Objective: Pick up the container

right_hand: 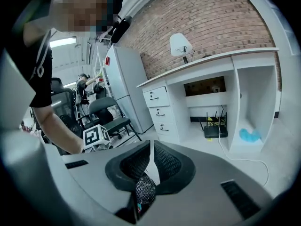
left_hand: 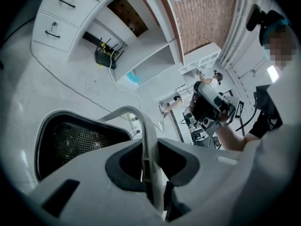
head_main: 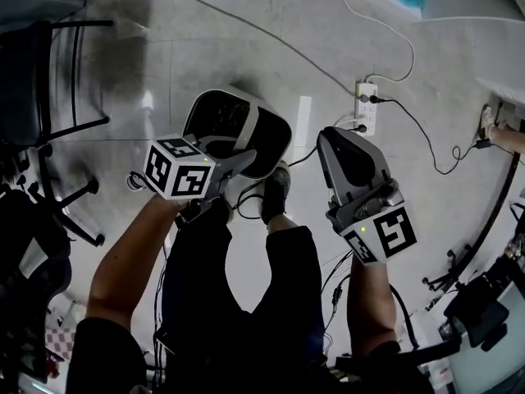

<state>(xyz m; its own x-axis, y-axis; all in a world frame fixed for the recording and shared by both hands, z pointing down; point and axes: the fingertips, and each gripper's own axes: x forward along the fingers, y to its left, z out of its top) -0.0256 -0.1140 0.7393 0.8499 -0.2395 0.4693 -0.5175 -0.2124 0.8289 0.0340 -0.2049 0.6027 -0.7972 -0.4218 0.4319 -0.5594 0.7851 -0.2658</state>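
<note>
The container (head_main: 238, 125) is a white-rimmed bin with a black mesh inside (left_hand: 75, 140). It hangs tilted above the floor, its opening turned up towards the head view. Its thin grey handle (left_hand: 141, 119) arches up from the rim and runs down between the jaws of my left gripper (head_main: 244, 156), whose pads pinch it (left_hand: 149, 159). My right gripper (head_main: 338, 136) is held to the right of the container and apart from it. Its mesh-faced fingers meet at the tips (right_hand: 153, 146) with nothing between them.
A power strip (head_main: 367, 105) with cables lies on the grey floor beyond the grippers. A dark chair (head_main: 49, 80) stands at the left. A white desk with drawers (right_hand: 162, 107) and a router (right_hand: 215, 131) stands by the brick wall. The person's shoe (head_main: 276, 191) is below the container.
</note>
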